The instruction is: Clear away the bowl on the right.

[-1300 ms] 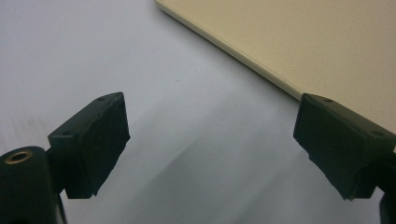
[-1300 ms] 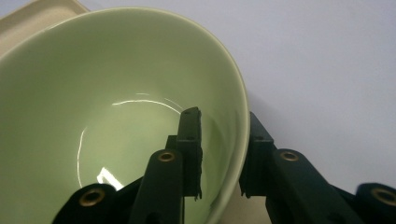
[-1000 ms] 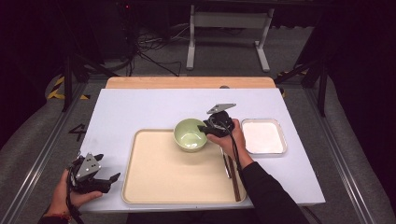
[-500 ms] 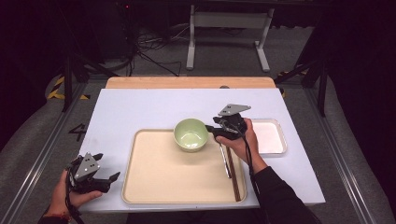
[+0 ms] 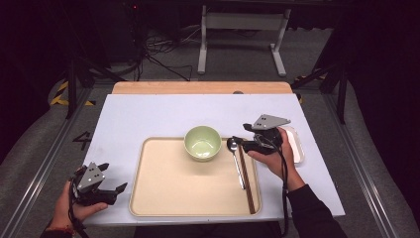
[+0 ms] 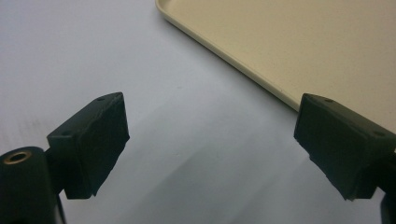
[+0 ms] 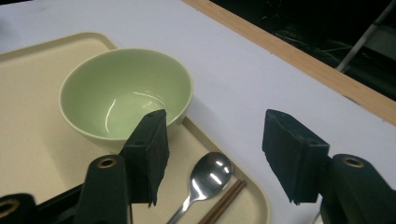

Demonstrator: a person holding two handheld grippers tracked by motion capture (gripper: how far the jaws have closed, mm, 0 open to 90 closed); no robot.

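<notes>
A: Since the earlier frame, we note that the right gripper [image 5: 236, 143] has travelled from the rim of the green bowl [image 5: 202, 142] toward the right edge of the tray [image 5: 163, 196], and its jaws have just been opening with nothing between them.

B: Confirmed. We see the bowl standing upright at the far edge of the tray, near its middle, free of any contact. In the right gripper view the bowl [image 7: 123, 95] sits beyond the left jaw and shows nothing inside.

A: We locate the spoon [image 5: 236, 159] on the tray, just right of the bowl, bowl-end away from the person. Brown chopsticks [image 5: 246, 177] lie alongside it on its right.

B: We record the right gripper [image 7: 215, 149] as released, holding nothing, above the spoon head [image 7: 208, 175].

A: The left gripper [image 5: 113, 177] rests near the front left corner of the table [image 5: 148, 114], just off the tray. Its jaws stand wide apart over bare table surface.

B: A white dish [image 5: 297, 144] sits off the tray's right side, partly behind the right hand [image 5: 272, 158].
</notes>
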